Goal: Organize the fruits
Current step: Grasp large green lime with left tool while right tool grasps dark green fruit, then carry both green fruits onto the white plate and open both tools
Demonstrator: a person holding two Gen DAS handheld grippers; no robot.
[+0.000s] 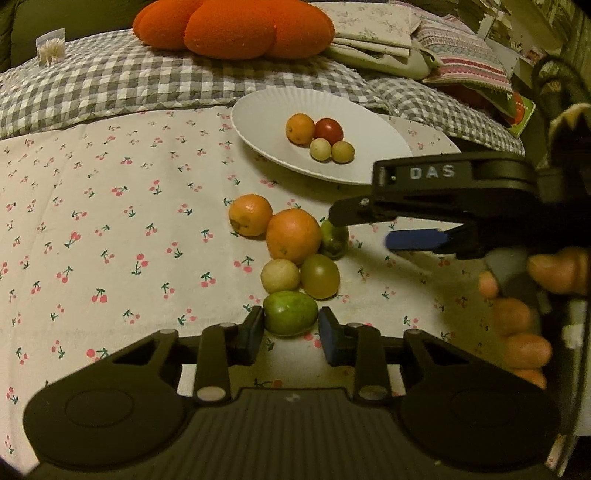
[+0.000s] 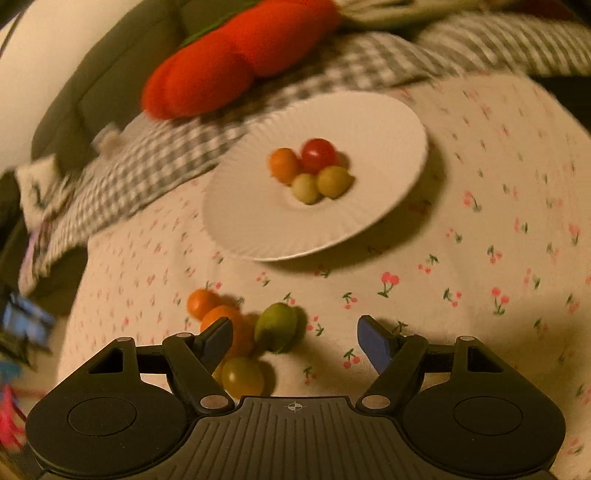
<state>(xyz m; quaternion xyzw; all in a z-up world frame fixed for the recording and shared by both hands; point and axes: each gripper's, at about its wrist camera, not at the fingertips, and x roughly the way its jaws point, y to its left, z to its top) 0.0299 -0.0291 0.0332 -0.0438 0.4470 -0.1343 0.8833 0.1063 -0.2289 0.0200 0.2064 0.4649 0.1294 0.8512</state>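
A loose cluster of fruit lies on the cherry-print cloth: two oranges, a pale yellow fruit, an olive-green tomato and a green fruit behind them. My left gripper is shut on the nearest green fruit, a pad pressing on each side. The white plate beyond holds an orange, a red tomato and two pale fruits. My right gripper reaches in from the right, open. In its own view the right gripper straddles a green fruit without touching it.
An orange cushion sits on a grey checked blanket behind the plate. Folded patterned fabrics are piled at the back right. A person's fingers hold the right gripper at the right edge.
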